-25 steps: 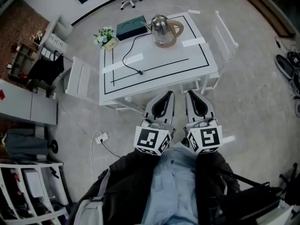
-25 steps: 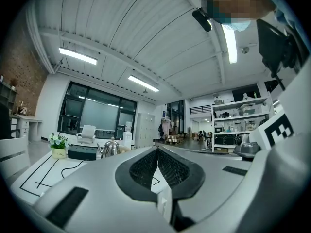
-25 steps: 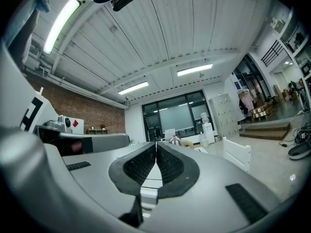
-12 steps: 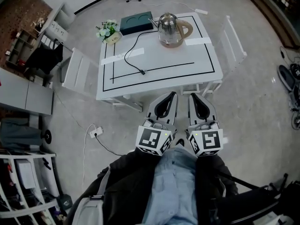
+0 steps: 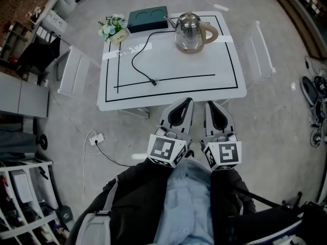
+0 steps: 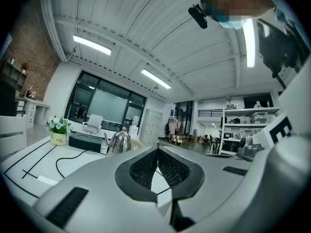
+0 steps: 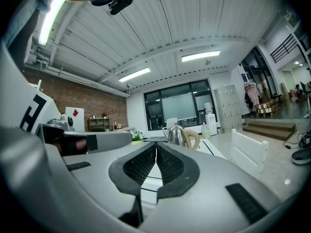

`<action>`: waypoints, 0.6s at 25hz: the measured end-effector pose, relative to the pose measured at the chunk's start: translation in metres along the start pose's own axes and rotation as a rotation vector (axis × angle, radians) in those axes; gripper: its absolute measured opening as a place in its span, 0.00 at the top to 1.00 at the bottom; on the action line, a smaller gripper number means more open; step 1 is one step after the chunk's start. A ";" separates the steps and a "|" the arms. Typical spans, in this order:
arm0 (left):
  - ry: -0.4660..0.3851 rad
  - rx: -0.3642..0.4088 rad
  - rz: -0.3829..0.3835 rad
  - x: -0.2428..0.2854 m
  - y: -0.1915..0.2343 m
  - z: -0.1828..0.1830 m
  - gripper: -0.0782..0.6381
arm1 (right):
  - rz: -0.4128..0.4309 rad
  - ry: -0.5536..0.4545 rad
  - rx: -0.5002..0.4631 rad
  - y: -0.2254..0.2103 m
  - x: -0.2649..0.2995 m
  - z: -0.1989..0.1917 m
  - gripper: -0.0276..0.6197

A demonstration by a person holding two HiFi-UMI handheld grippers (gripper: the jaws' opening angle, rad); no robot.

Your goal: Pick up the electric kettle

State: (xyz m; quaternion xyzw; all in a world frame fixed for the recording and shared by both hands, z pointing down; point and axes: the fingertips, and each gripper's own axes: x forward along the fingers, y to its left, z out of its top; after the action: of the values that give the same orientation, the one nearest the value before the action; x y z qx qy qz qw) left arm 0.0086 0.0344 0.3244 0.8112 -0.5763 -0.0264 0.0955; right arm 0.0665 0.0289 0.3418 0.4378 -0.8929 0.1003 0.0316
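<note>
The electric kettle (image 5: 192,31), steel with a tan handle, stands at the far right of the white table (image 5: 225,86). In the left gripper view the kettle (image 6: 119,142) shows beyond the jaws; in the right gripper view the kettle (image 7: 178,136) is also far ahead. My left gripper (image 5: 187,102) and right gripper (image 5: 209,104) hang side by side just short of the table's near edge, both shut with nothing between the jaws. The left gripper (image 6: 157,150) and right gripper (image 7: 156,146) have their pads pressed together.
A dark green box (image 5: 147,19) and a small flower pot (image 5: 113,28) sit at the table's far left. A black cable (image 5: 139,65) trails across the top. White chairs stand at the left (image 5: 75,75) and right (image 5: 260,52). A power strip (image 5: 95,138) lies on the floor.
The table has drawn closer in the head view; both grippers have moved toward its near edge together, staying shut.
</note>
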 end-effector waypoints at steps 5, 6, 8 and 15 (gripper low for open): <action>0.011 -0.018 0.011 0.030 0.037 0.002 0.88 | 0.020 0.023 0.002 -0.002 0.049 0.005 0.93; 0.011 -0.019 0.016 0.035 0.046 0.004 0.88 | 0.022 0.026 -0.003 -0.002 0.060 0.007 0.93; 0.008 -0.023 0.027 0.047 0.066 0.008 0.88 | 0.028 0.027 -0.011 -0.003 0.083 0.012 0.93; -0.046 -0.028 0.024 0.091 0.123 0.035 0.88 | 0.025 0.001 -0.064 -0.007 0.152 0.034 0.93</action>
State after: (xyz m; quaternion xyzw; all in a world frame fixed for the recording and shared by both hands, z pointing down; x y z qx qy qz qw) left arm -0.0808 -0.0943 0.3186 0.8021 -0.5874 -0.0519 0.0938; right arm -0.0205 -0.0997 0.3312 0.4253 -0.9010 0.0725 0.0448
